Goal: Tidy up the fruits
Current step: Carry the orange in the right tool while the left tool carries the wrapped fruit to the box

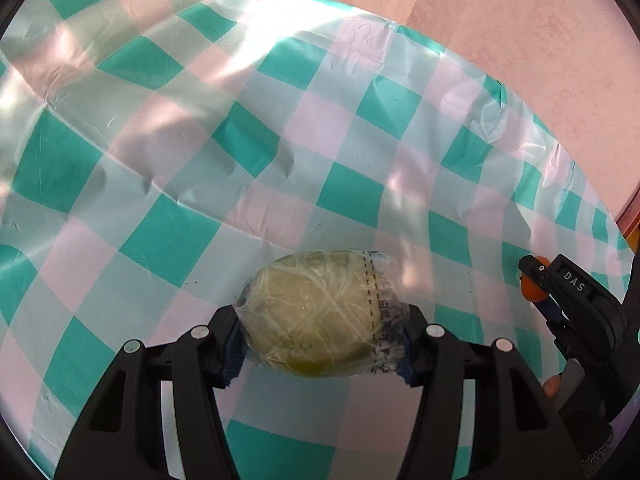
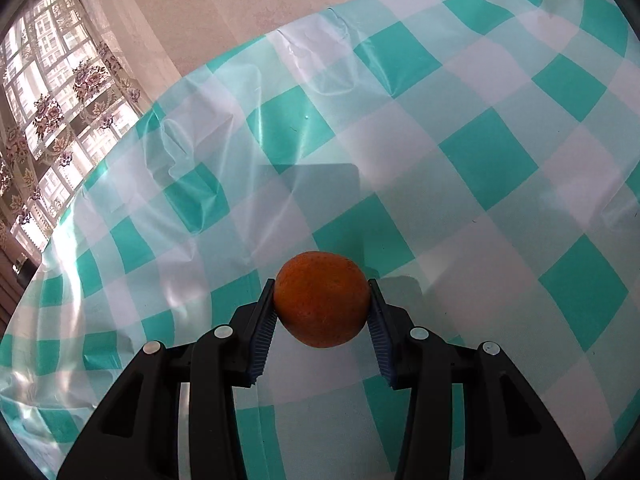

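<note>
Left wrist view: left tool [image 1: 322, 344] pinches a plastic-wrapped green fruit [image 1: 316, 316]; only the right wrist view shows clearly the right tool [image 2: 322, 312] pinching an orange [image 2: 322, 298] above the table [image 2: 480, 152].

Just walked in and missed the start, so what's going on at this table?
A person is sorting fruit with a hand-held tool in each hand. The left tool is clamped on a plastic-wrapped yellow-green fruit. The right tool grips an orange between its blue pads. Both fruits are held over the green-and-white checkered tablecloth. No bowl or basket is in view.
</note>
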### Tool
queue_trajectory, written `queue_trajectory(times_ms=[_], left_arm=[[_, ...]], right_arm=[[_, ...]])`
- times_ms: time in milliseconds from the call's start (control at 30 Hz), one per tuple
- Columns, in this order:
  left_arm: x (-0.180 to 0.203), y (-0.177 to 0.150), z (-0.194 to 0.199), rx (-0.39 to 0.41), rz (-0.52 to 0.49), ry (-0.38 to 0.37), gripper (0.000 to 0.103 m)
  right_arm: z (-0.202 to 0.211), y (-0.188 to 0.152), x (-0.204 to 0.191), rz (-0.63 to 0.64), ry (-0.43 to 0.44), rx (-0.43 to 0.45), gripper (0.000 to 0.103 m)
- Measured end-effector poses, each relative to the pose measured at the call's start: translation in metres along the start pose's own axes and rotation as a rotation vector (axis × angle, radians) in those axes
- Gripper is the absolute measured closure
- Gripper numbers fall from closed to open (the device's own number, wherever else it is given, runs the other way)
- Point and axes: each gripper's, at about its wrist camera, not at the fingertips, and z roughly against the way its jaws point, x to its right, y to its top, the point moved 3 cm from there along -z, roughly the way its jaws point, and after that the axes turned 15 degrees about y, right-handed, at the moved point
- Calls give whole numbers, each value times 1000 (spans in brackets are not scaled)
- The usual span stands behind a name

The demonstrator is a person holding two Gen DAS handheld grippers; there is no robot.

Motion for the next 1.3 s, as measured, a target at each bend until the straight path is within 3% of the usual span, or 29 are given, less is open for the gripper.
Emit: queue_trajectory(times_ms=[133,467,667,900,1067,1300], left_arm=[[-30,-29,23,20,-4,19,45],[-99,-72,61,-17,23,16,45],[-107,-105,101,45,-81,-19,45],[-92,-146,151,155,-233,-65,45],[-73,-169,183,205,-318,-111,45],[-40,-179,240,332,-420,-201,45]], right_arm=[[20,-35,-29,53,47,-42,60],[88,-130,-75,206,90,-201,60],[138,-178,-79,267,94,-277,60],[196,-213,-70,293,56,-299,60],[252,-213,-76,376,37,-200,60],[325,-185,-64,364,50,-36,60]])
